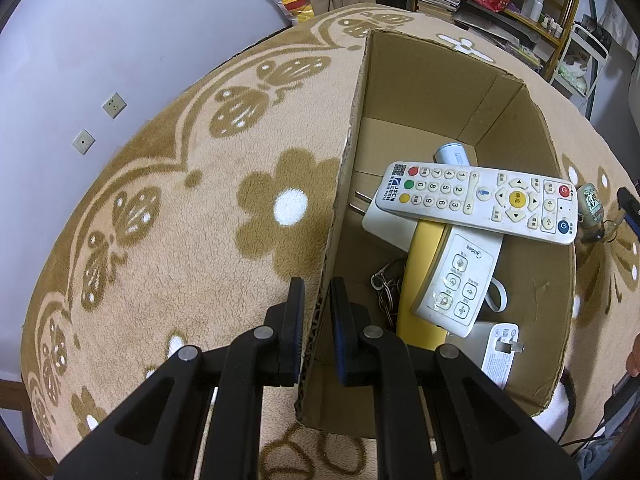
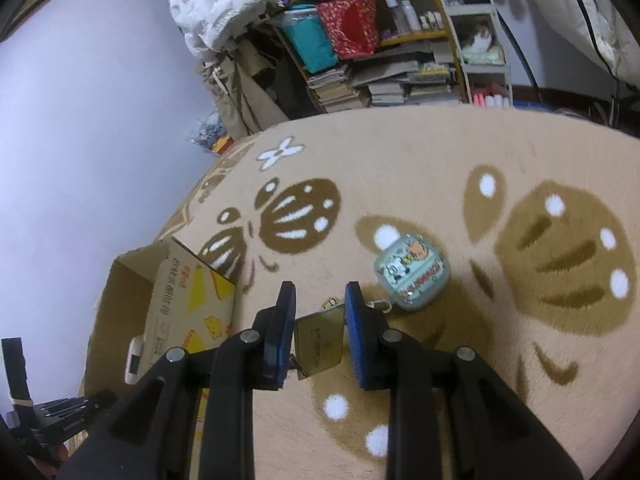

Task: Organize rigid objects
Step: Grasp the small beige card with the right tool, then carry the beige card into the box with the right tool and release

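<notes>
The left gripper [image 1: 316, 304] has its jaws closed on the near wall of the cardboard box [image 1: 516, 120], steadying it on the blanket-covered bench [image 1: 168, 216]. Inside lie a long white remote [image 1: 476, 200], a smaller Midea remote [image 1: 456, 280], a yellow piece [image 1: 424, 280], a chain [image 1: 386, 284] and a white charger [image 1: 500, 354]. To the right, the right gripper [image 2: 320, 312] stands with jaws open around a brass padlock [image 2: 320, 340], not yet pinching it. Likely step: collecting the padlock; next, close squarely, lift, carry to the box. A cartoon-printed earbud case [image 2: 412, 272] waits just beyond.
</notes>
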The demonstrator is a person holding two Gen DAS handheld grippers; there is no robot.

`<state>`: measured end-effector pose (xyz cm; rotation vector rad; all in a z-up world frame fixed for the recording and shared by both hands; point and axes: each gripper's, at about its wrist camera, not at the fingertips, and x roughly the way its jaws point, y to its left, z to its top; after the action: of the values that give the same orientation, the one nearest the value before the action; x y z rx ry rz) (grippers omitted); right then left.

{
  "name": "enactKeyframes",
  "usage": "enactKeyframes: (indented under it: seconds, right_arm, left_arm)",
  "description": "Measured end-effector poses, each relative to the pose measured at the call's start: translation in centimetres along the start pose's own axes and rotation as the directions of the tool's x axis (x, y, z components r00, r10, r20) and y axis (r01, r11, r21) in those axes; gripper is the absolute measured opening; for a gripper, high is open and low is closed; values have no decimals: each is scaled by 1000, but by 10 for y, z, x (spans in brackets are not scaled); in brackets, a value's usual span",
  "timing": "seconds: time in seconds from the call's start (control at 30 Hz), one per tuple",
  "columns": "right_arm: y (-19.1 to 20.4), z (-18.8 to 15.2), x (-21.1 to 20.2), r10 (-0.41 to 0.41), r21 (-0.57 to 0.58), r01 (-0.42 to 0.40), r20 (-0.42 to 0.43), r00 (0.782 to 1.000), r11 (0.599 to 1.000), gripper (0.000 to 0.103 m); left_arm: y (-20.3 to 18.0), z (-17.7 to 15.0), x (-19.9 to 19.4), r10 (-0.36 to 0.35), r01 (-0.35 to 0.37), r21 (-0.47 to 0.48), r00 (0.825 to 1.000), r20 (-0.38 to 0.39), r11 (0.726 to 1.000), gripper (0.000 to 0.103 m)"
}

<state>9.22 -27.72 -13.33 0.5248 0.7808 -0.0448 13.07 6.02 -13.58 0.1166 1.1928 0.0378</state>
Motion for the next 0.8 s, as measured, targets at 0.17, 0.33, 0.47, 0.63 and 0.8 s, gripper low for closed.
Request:
enactKeyframes:
  seconds: [0.17,0.33,0.47,0.63,0.8]
  right_arm:
    - [18,7,-12,20,-48,-18,32,999,999,27]
    - [49,11,-27,70,-126,-62,61,996,990,27]
    - [81,11,-37,130,-204,-112,77,989,973,27]
    - [116,6,-48,203,-272,-176,75,976,946,27]
    - [133,1,-50,329,-272,-309,32,944,912,27]
  left_arm:
    - [1,0,0,0,0,0,1000,0,1000,12]
    - [0,0,0,5,-5,5,1000,1,1000,12]
    - [-1,0,1,7,-7,5,1000,1,1000,12]
    - [-1,0,0,3,-3,2,1000,1,1000,11]
    - [-1,1,0,-1,1,-1,1000,0,1000,11]
